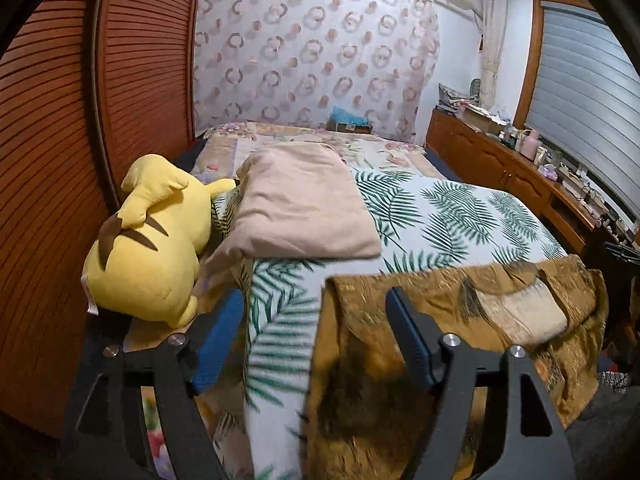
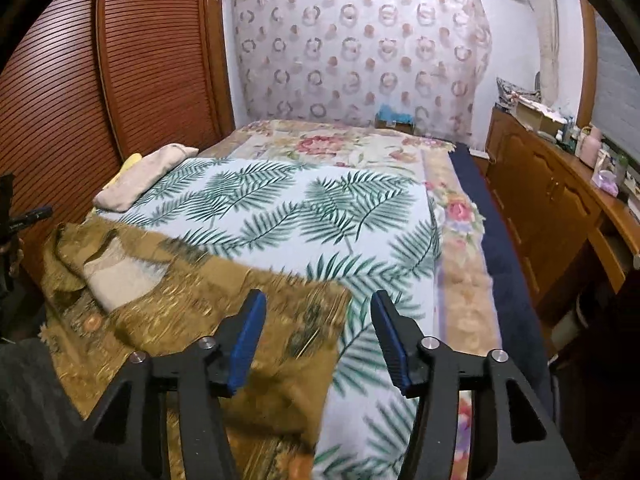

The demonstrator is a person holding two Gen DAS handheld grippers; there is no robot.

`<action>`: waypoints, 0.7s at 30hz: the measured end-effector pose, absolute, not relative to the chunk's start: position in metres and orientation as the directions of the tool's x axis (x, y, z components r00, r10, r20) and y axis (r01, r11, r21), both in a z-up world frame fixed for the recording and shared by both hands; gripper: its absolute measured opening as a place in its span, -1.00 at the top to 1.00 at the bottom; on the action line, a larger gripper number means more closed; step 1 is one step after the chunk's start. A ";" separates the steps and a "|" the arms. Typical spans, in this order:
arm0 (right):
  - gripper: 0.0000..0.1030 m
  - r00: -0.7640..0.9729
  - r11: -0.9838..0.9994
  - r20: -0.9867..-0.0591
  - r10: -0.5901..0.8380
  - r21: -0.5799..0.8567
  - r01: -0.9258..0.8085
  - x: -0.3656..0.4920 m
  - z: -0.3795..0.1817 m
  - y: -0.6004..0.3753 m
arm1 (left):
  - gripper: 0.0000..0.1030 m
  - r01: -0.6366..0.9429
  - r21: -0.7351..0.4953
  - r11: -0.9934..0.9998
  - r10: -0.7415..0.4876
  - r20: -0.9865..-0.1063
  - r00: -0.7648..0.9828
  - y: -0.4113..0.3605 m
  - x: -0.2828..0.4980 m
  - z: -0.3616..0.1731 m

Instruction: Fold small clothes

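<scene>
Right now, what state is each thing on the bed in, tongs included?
Brown patterned garment: lying spread on the leaf-print blanket, partly folded, pale inner side showing.
Beige folded cloth: folded, resting on the blanket beside the toy.
Yellow plush toy: lying on its side at the bed's edge.
Left tongs: open, holding nothing.
Right tongs: open, holding nothing.

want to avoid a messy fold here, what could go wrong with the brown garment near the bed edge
1. The brown garment lies bunched near the bed's near edge; a pull toward the person could drag it off.
2. Both grippers are open, left gripper and right gripper, so a careless pinch may also catch the leaf-print blanket underneath.
</scene>
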State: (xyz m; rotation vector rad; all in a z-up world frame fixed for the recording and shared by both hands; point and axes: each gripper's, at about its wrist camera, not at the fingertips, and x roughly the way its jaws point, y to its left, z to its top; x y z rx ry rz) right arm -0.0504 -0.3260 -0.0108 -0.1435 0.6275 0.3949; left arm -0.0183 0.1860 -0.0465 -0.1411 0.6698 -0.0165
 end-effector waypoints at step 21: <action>-0.11 0.630 0.908 -0.710 0.316 0.034 -0.418 0.034 -0.073 -0.301 | -0.11 0.099 -0.141 0.985 -0.172 -0.762 0.624 0.160 0.067 -0.096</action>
